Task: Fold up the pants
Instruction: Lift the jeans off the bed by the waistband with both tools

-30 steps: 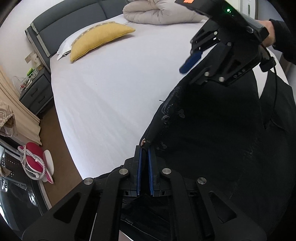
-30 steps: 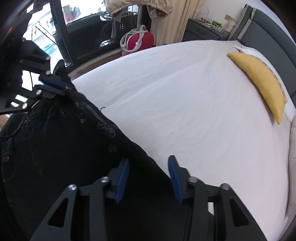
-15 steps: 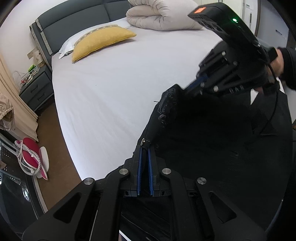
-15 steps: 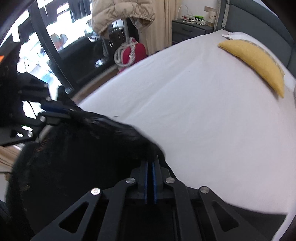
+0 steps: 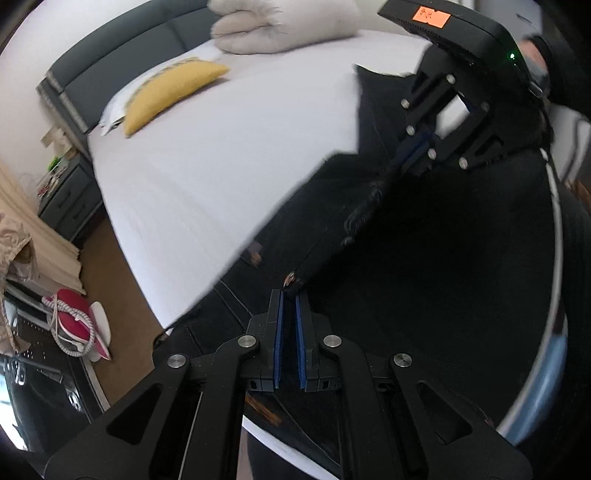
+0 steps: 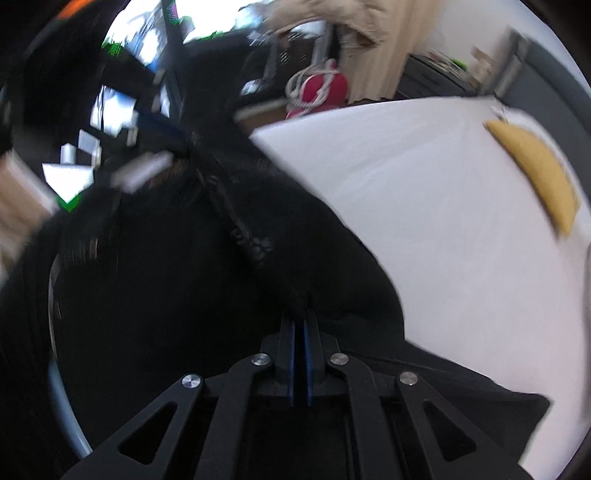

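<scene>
Pants (image 5: 424, 236), black, are lifted off the white bed (image 5: 229, 155) at the waistband, held between both grippers, with the rest of the fabric draped down over the bed's near edge. The left gripper (image 5: 289, 295) has its blue pads pressed nearly together on a corner of the waistband, where a small metal rivet shows just above the tips. The right gripper (image 6: 300, 317) is likewise closed on dark fabric at its tips; in the left view it hangs above and to the right (image 5: 413, 147), its pads pinching the band's other end, and the band runs taut between the two. One trouser leg lies flat on the sheet beyond the right gripper, reaching toward the far side of the bed. The right view is badly blurred, so the fold of cloth there is probably the same waistband, but its detail cannot be made out. A yellow pillow (image 5: 173, 92) rests near the grey headboard (image 5: 110, 62), with a rolled pale duvet (image 5: 284, 26) beside it. A nightstand (image 5: 70, 203) stands at the bed's side, and a red-and-white item (image 5: 77, 325) sits on the brown floor below.
</scene>
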A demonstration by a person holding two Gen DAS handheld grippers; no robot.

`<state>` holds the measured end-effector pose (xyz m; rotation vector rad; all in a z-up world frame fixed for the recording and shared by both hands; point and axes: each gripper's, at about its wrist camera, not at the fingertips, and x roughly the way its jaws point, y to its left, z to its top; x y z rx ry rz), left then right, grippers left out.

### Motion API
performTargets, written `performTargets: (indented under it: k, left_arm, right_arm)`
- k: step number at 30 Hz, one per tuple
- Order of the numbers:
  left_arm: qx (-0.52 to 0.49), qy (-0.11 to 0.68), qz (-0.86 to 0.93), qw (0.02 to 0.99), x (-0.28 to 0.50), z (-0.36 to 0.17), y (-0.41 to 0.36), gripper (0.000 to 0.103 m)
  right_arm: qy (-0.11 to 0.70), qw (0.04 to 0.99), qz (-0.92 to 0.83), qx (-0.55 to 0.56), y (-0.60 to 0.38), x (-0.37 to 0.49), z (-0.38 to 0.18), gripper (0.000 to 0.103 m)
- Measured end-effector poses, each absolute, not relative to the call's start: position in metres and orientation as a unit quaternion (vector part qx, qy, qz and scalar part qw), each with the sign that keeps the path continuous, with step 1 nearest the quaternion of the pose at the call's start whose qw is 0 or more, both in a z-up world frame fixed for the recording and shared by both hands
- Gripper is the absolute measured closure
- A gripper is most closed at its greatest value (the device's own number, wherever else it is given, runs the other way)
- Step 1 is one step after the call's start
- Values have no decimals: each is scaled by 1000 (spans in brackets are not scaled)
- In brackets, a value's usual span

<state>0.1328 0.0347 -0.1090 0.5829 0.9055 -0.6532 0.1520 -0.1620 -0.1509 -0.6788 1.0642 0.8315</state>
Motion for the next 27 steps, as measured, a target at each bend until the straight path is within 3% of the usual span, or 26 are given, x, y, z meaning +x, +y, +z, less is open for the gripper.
performTargets:
  k: [6, 13, 18, 24, 26, 27]
  left_arm:
    - [331, 424, -323, 778, 55, -129, 21, 103]
    - [346, 413, -311, 783, 6, -141, 14, 103]
    - [343, 323, -256, 844, -15, -118, 18, 102]
    - [385, 271, -228, 853, -51, -126, 3, 98]
    - [397, 261, -229, 850, -61, -133, -4, 88]
    - [401, 260, -229, 848, -65, -136, -7, 59]
  right_arm:
    - [443, 695, 355, -441, -160, 85, -166, 98]
    - [421, 681, 348, -488, -155, 47, -175, 98]
    - [446, 733, 346, -381, -169, 67, -150, 98]
    - [450, 772, 347, -286, -181, 85, -116, 98]
    - [451, 777, 349, -267, -187, 87, -110, 98]
    - [450, 779, 349, -264, -185, 84, -109, 98]
